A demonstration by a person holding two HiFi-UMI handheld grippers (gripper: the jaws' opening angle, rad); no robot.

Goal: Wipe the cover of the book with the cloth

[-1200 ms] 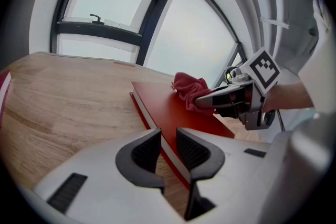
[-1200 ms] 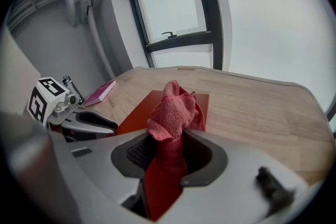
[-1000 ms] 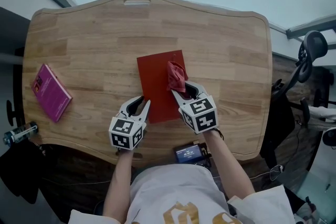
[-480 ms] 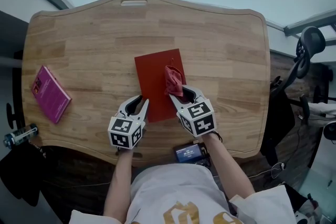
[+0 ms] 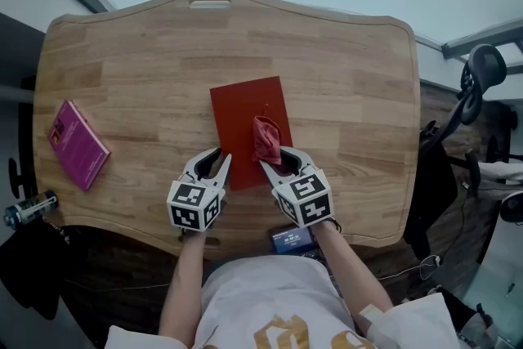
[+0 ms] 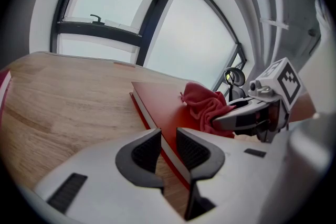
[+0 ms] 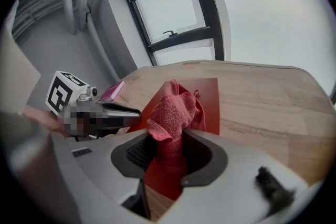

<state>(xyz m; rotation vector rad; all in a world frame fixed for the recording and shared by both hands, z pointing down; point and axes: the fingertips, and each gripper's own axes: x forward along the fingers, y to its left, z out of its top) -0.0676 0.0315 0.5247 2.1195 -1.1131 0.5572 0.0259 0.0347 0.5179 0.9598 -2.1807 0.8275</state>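
Note:
A red book (image 5: pixel 242 114) lies flat in the middle of the wooden table (image 5: pixel 351 94). A crumpled red cloth (image 5: pixel 266 140) rests on the book's near right part, and my right gripper (image 5: pixel 274 159) is shut on it. In the right gripper view the cloth (image 7: pixel 176 110) bulges up out of the jaws over the cover (image 7: pixel 210 94). My left gripper (image 5: pixel 215 164) is at the book's near left corner. Its jaws stand slightly apart in the left gripper view, and the book's page edge (image 6: pixel 152 118) runs under the gap between them, not pinched.
A pink book (image 5: pixel 78 145) lies near the table's left edge. A small device with a lit screen (image 5: pixel 292 239) sits at the near edge below my right hand. A bottle (image 5: pixel 29 208) is off the table at the left and a chair (image 5: pixel 482 86) at the right.
My right gripper has dragged the cloth along the cover toward the near edge and slightly left. The left gripper has stayed at the book's corner.

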